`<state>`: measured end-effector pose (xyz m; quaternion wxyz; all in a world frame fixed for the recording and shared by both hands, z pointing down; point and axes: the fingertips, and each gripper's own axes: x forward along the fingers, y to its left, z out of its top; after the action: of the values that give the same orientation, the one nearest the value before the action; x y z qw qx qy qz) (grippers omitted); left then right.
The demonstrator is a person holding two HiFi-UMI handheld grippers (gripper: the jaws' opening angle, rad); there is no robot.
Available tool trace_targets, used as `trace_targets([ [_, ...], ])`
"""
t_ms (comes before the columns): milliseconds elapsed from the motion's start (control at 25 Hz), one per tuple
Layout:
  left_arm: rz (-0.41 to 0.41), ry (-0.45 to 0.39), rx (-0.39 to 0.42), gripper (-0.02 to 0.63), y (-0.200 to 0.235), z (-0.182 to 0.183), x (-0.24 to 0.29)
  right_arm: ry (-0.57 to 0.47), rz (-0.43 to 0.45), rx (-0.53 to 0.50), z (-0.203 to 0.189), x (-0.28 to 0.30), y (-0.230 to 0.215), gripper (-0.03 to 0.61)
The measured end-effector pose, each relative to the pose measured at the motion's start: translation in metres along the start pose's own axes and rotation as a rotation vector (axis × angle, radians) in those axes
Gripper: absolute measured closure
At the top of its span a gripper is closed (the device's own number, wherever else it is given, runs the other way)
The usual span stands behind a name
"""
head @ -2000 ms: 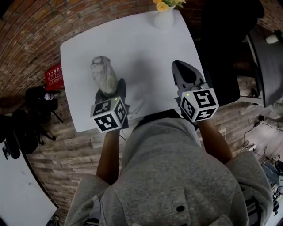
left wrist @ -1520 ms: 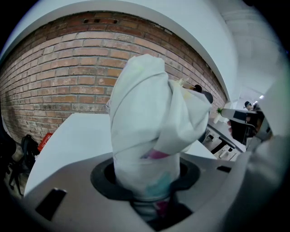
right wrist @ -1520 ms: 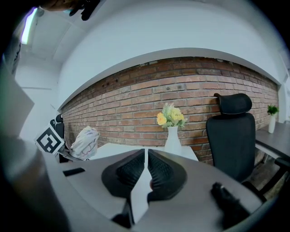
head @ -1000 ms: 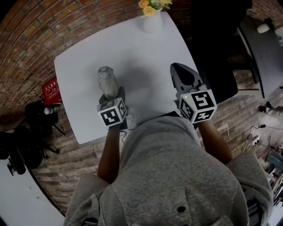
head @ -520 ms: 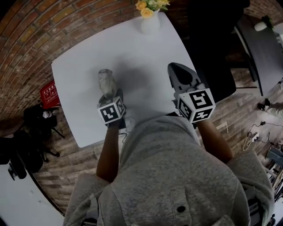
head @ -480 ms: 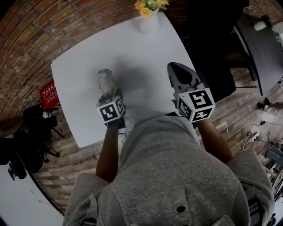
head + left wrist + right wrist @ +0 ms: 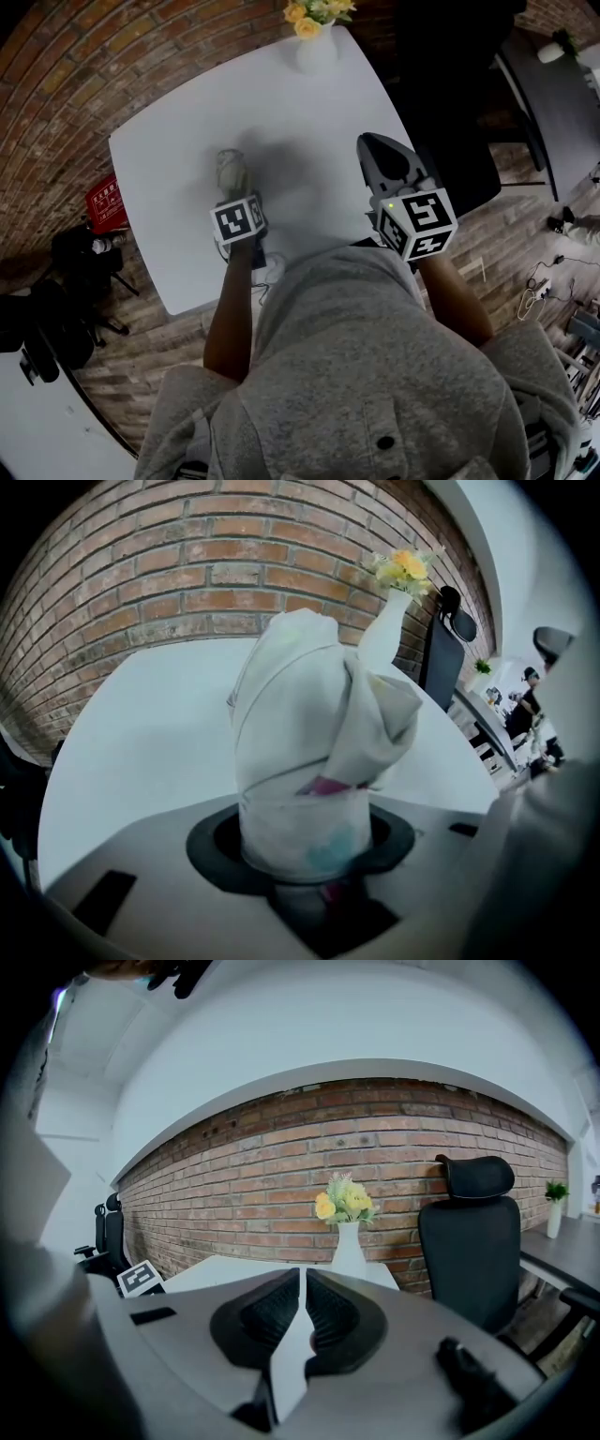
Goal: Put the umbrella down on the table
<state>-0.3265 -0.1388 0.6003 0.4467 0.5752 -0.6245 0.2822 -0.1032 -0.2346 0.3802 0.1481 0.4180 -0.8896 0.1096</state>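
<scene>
one umbrella (image 7: pixel 231 171), one table (image 7: pixel 178 122), one vase (image 7: pixel 316 52)

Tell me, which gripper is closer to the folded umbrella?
Left. The left gripper grips the umbrella between its jaws above the white table. The right gripper, jaws shut and empty, sits apart near the table's right edge.

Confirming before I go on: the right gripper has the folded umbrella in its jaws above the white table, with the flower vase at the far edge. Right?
Not quite: the left gripper has the umbrella in its jaws, as the left gripper view shows. The right gripper has its jaws together with nothing between them. The white table and the flower vase at its far edge are as you said.
</scene>
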Motion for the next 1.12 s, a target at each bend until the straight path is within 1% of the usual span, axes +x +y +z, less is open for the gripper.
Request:
trace_targets([
  [200,-0.003,0.005,0.012,0.396,-0.001,-0.001,0.001,0.001,-0.006,0.008,-0.003,-0.002,-0.003,0.545],
  [320,-0.001,0.006,0.035,0.390,-0.003,-0.001,0.001,0.000,-0.003,0.012,-0.005,-0.002,-0.002,0.545],
  [480,0.025,0.006,0.074,0.387,-0.002,-0.004,0.001,-0.005,0.009,0.014,-0.005,0.000,0.004,0.545],
  [600,0.065,0.013,0.112,0.383,0.003,-0.005,0.001,-0.011,0.011,0.016,-0.003,0.000,0.004,0.545],
  [760,0.038,-0.005,0.108,0.380,-0.003,-0.003,0.004,-0.013,0.005,0.021,-0.004,-0.002,0.002,0.545],
  [880,0.074,0.027,0.111,0.377,0.003,-0.008,-0.001,-0.010,0.000,0.025,-0.007,-0.004,0.000,0.545],
  [920,0.066,0.025,0.106,0.363,0.002,-0.008,-0.002,-0.009,-0.001,0.026,-0.008,-0.005,0.000,0.545],
  [1000,0.022,-0.014,0.097,0.351,-0.007,-0.006,0.001,-0.009,-0.004,0.027,-0.009,-0.005,-0.001,0.545],
  [1120,0.018,-0.048,0.100,0.348,-0.009,-0.004,0.001,-0.010,-0.004,0.026,-0.009,-0.005,-0.001,0.545],
])
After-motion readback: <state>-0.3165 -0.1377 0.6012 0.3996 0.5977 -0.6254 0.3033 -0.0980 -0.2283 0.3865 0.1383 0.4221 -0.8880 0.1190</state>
